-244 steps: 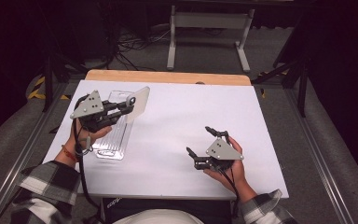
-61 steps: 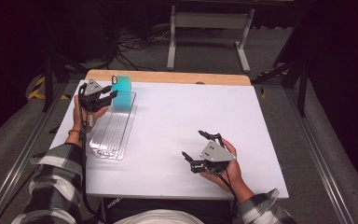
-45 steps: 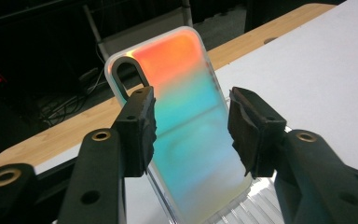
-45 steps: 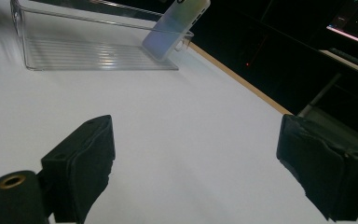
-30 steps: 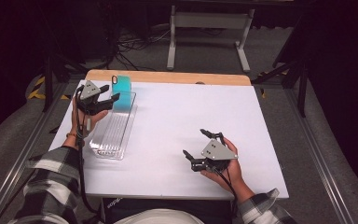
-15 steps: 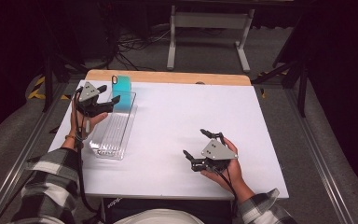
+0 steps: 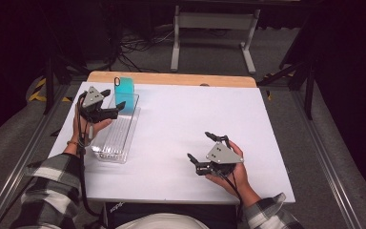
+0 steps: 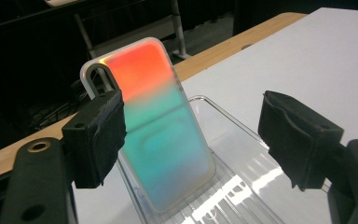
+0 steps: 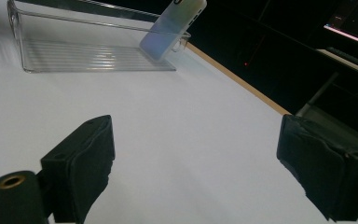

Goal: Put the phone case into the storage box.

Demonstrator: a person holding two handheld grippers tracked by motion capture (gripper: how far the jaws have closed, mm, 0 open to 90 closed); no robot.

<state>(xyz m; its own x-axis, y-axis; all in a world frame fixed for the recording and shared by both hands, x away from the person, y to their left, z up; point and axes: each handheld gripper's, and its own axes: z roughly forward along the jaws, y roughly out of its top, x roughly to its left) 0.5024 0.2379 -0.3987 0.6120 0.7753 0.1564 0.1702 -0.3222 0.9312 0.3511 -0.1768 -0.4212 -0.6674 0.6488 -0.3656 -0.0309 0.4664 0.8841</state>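
A phone case (image 7: 124,90), teal with an orange top, leans upright at the far end of a clear ribbed plastic tray (image 7: 116,139) on the left of the white table (image 7: 195,109). My left gripper (image 7: 113,101) hovers just before the case (image 8: 163,126). Its jaws have just been opening, and neither pad presses on the case, whose left edge sits behind the left pad (image 8: 100,135). My right gripper (image 7: 199,145) rests open near the table's front right with nothing between its pads (image 9: 86,163). From there the case (image 9: 172,25) and tray (image 9: 93,56) show far off.
A wooden strip (image 7: 171,78) edges the far side of the table. Beyond it stand a metal stand (image 7: 214,36) and cables on dark carpet. Metal rails (image 7: 26,157) run along both sides of the table.
The left gripper earlier carried the case over the tray and set it at the far end. Within the last second its jaws widened off the case, which stays leaning there. The right gripper stayed put.
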